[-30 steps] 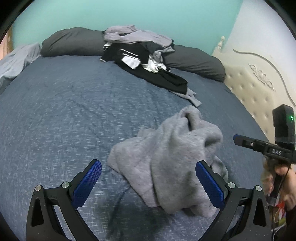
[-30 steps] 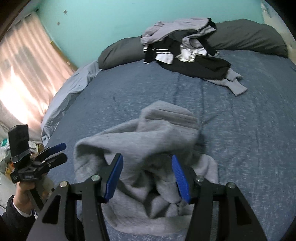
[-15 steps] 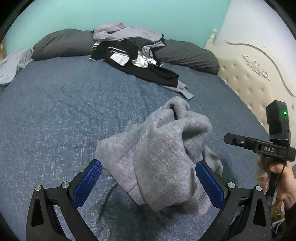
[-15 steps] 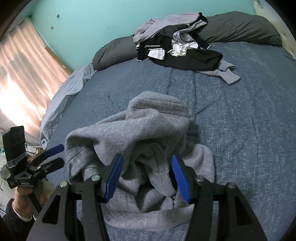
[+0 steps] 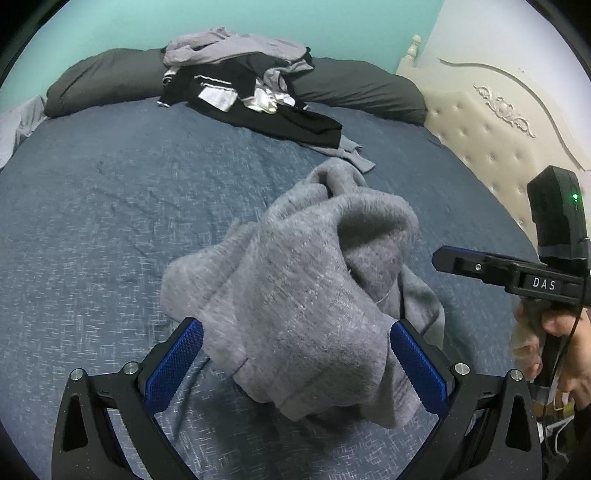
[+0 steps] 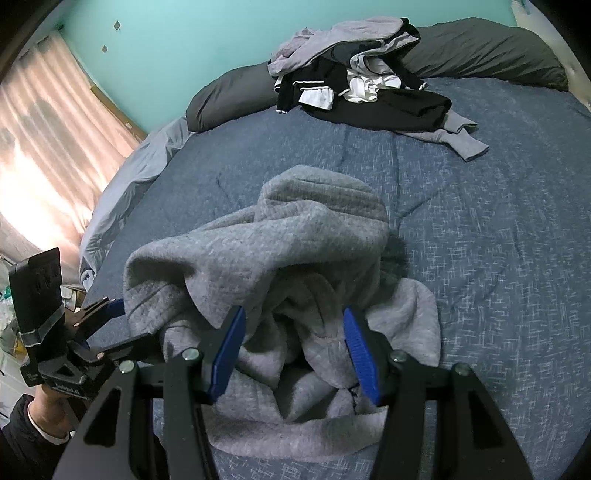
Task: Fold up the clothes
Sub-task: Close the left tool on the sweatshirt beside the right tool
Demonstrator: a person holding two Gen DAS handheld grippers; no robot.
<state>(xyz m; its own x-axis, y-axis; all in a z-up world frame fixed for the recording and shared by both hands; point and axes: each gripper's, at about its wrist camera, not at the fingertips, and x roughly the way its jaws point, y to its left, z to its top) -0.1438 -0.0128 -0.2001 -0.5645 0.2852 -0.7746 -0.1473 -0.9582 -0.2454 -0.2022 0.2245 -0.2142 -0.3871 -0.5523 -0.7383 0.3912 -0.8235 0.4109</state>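
Where the dark blue patterned bedspread (image 5: pixel 110 229) lay flattest, near the foot edge, a crumpled grey fleece sweatshirt (image 5: pixel 306 288) sat heaped in soft folds. The left gripper (image 5: pixel 295 365) hung over its near side with its blue-padded jaws spread wide, the cloth bulging up between them; whether either pad touched the fabric I could not tell. The right gripper (image 6: pixel 293 354) stood over the same heap from the other side, its jaws parted more narrowly around a rumpled fold, closed on nothing.

From the left wrist view alone one saw the cream tufted headboard (image 5: pixel 491 140) with its carved scroll, and the right gripper side-on, a green light on its black box, a hand (image 5: pixel 554 347) wrapped around its handle. Only the right wrist view showed the sunlit pinkish curtain (image 6: pixel 48 147), a pale blue sheet (image 6: pixel 136 173) slipping off the bed's side, and the left gripper from outside, its tip just beside the sweatshirt's edge, held by a hand (image 6: pixel 48 417) in a dark sleeve.

Both views took in the far end: a jumbled pile of grey, black and white clothes (image 6: pixel 354 85), well apart from the sweatshirt, resting against long dark grey pillows (image 5: pixel 107 79) under a turquoise wall (image 5: pixel 258 18).
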